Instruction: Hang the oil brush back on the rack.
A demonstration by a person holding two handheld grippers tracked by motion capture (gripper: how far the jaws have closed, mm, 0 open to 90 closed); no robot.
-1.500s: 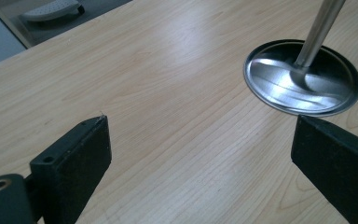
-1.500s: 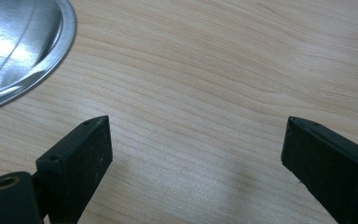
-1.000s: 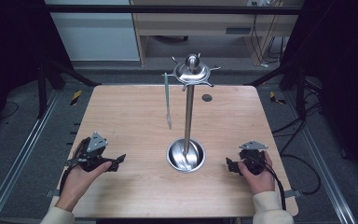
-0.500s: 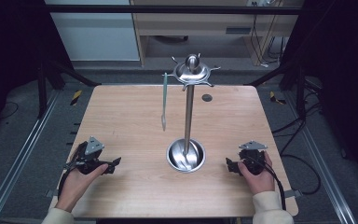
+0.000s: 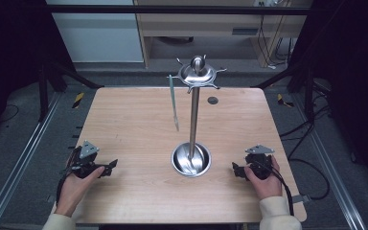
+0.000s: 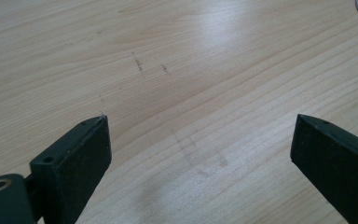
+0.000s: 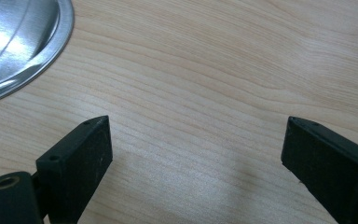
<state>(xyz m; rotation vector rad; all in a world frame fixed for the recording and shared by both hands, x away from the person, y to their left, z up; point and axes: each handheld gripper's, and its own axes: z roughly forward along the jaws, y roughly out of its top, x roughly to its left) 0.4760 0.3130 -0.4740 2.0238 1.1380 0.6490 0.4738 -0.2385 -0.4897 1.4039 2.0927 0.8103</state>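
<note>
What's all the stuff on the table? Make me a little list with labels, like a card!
table: light wood table
stand: shiny metal stand, upright, round base near the middle of the table
hanging thing: one long thin utensil hanging from the stand's top
small dark spot: round, on the table behind the stand
left gripper: open, holding nothing
right gripper: open, holding nothing
</note>
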